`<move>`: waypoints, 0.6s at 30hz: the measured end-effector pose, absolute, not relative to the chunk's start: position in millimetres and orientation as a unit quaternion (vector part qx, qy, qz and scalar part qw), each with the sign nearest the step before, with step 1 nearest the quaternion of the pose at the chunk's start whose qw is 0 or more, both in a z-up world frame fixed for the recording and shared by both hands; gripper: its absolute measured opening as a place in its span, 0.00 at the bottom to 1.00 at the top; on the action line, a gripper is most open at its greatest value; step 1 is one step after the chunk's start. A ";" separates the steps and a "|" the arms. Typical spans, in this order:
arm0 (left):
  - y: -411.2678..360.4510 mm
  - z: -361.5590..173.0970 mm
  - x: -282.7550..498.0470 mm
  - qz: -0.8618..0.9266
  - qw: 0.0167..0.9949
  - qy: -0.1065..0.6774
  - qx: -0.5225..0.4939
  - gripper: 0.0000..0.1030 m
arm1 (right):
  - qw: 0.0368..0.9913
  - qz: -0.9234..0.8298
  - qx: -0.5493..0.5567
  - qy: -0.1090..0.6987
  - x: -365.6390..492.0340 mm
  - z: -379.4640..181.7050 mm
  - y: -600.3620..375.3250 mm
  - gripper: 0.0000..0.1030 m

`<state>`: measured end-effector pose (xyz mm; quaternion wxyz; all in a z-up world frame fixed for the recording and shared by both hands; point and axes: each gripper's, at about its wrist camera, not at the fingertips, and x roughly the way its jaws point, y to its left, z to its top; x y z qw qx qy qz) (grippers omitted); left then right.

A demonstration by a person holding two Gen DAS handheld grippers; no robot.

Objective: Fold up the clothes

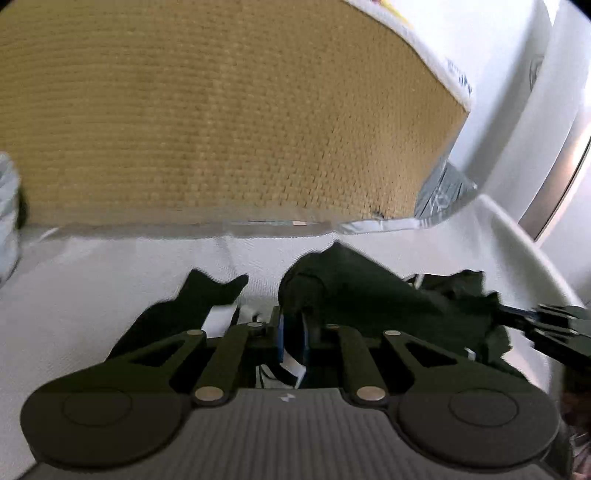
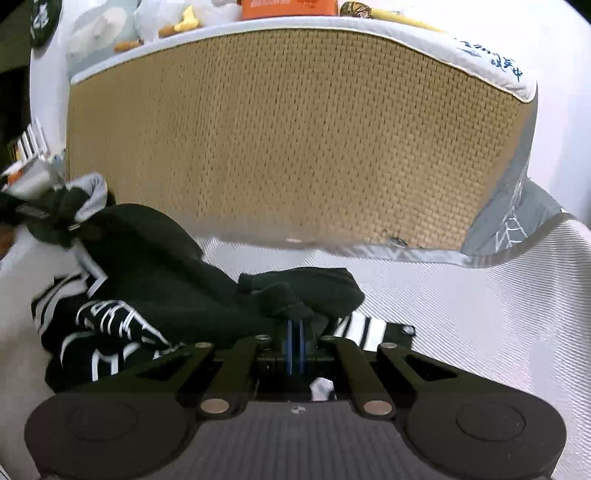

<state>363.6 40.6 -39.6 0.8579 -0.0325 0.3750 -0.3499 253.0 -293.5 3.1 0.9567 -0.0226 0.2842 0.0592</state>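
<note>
White bedding [image 2: 480,314], black garment [image 2: 177,280] bunched, gripper-hidden

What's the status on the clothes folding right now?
Left tool shut on black garment. Right tool shut on another fold. Garment bunched on white surface; upright woven mat close behind.

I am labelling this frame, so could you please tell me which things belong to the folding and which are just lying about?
Job:
black garment
left gripper
right gripper
white sheet

Lying about:
woven mat
orange box
soft toys
</note>
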 end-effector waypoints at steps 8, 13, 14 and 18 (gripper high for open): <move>61.3 -57.2 304.7 -0.345 0.843 0.413 0.003 0.10 | 0.946 0.072 -0.006 0.316 259.8 -2.8 -287.0 0.04; 48.1 -72.0 278.0 -0.360 0.809 0.458 0.073 0.12 | 0.926 0.095 -0.028 0.364 249.9 -18.2 -283.7 0.04; 46.2 -73.9 275.5 -0.362 0.806 0.461 0.084 0.13 | 0.922 0.097 -0.032 0.372 247.6 -21.1 -283.7 0.04; 42.4 -75.6 271.5 -0.364 0.797 0.472 0.100 0.15 | 0.913 0.099 -0.041 0.394 236.9 -28.2 -285.4 0.05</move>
